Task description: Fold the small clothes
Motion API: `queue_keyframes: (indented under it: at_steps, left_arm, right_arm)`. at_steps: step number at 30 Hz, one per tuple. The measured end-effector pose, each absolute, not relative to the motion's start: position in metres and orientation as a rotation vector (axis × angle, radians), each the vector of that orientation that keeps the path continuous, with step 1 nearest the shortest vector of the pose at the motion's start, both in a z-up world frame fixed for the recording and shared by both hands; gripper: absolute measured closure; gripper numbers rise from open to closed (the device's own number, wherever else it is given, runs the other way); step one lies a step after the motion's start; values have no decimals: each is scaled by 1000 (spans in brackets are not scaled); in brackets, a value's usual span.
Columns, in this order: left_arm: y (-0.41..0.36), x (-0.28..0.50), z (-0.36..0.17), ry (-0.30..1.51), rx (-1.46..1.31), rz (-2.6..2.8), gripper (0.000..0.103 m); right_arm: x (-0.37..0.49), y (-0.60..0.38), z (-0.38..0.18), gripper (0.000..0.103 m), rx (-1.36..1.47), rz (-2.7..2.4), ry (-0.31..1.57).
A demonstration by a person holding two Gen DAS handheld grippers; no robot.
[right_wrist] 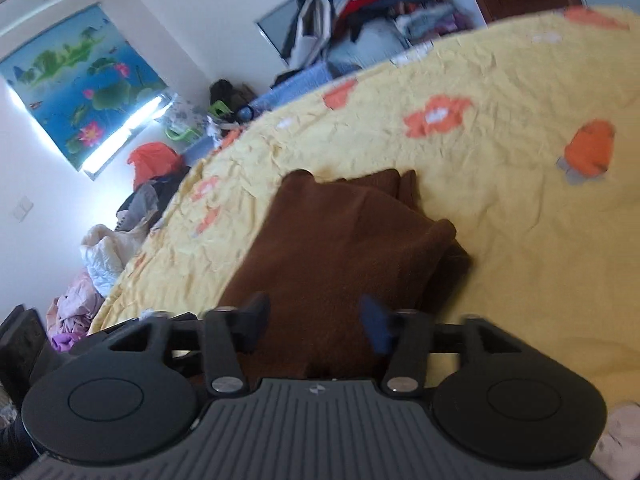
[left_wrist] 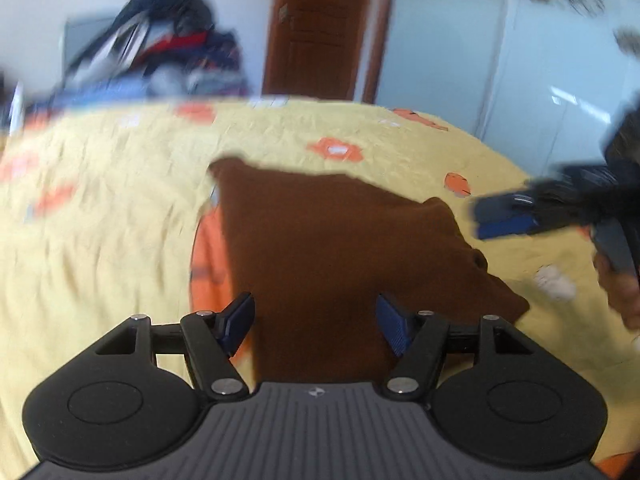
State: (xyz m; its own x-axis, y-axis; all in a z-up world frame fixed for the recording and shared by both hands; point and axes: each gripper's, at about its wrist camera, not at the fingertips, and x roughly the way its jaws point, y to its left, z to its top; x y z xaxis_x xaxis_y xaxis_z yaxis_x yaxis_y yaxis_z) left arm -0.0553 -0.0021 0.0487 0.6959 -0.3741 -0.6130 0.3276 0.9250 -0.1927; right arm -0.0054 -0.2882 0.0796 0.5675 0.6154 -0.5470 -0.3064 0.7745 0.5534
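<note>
A small brown garment point(left_wrist: 344, 248) lies folded on the yellow flowered bedspread point(left_wrist: 100, 220). An orange piece of cloth point(left_wrist: 208, 268) shows from under its left edge. My left gripper point(left_wrist: 316, 322) hovers over the garment's near end, open, and its blue pads stand apart without pressing the cloth. In the right wrist view the same brown garment point(right_wrist: 340, 248) lies below my right gripper point(right_wrist: 316, 324), which is open with the cloth showing between its fingers. The right gripper point(left_wrist: 502, 216) also appears at the right of the left wrist view, off the garment's far corner, held by a hand point(left_wrist: 620, 292).
A heap of clothes point(right_wrist: 360, 4) is piled past the bed's far edge, beside a brown door point(left_wrist: 320, 28) and pale wardrobe doors point(left_wrist: 500, 60). More clothes point(right_wrist: 100, 256) lie on the floor left of the bed, under a lotus-print window blind point(right_wrist: 80, 84). Bedspread stretches right of the garment.
</note>
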Motion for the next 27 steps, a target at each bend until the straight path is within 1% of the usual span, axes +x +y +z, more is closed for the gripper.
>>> queue_keyframes:
  at_steps: [1,4,5,6,7,8,9,12,14,16,17,18,19,20,22,24,27]
  left_arm:
    - [6,-55,43,741,-132,-388,36]
    - [22,-47,21,870,-325,-375,37]
    - [24,-46,19,856,-358,-381,38]
    - [22,-42,17,867,-379,-400,48]
    - [20,-39,15,876,-386,-402,60]
    - [18,-35,15,891,-380,-375,74]
    - [18,-33,16,904,-376,-360,77]
    - [14,-38,19,917,-305,-346,76]
    - [13,-43,17,897,-287,-333,73]
    - [13,-49,18,883,-290,-313,62]
    - [13,-53,19,876,-289,-300,44]
    - [12,-57,20,867,-283,-290,30]
    - [11,-63,21,858,-268,-278,27]
    - [9,-67,20,853,-247,-266,27]
    - [6,-76,20,845,-206,-252,27]
    - [4,-82,20,839,-182,-239,27]
    - [-2,-87,20,838,-141,-214,27]
  right_arm:
    - [-15,-290,80,22,424,557,803]
    - [-30,-300,66,21,466,548,877]
    - [-31,-300,57,22,491,551,903]
    - [-31,-300,49,28,509,550,931]
    - [-30,-296,40,40,518,557,960]
    - [-29,-289,31,78,517,569,994]
    - [-27,-282,24,85,485,560,1024]
    - [-39,-272,32,85,374,552,981]
    - [-46,-271,32,81,328,537,963]
    - [-51,-275,33,62,367,526,942]
    - [-56,-277,37,39,377,501,929]
    - [-61,-280,43,15,368,469,902]
    - [-71,-280,48,8,347,441,866]
    - [-81,-279,52,4,316,423,834]
    - [-98,-276,56,4,231,376,813]
    - [-108,-272,53,0,150,302,823]
    - [-110,-263,40,0,89,188,883]
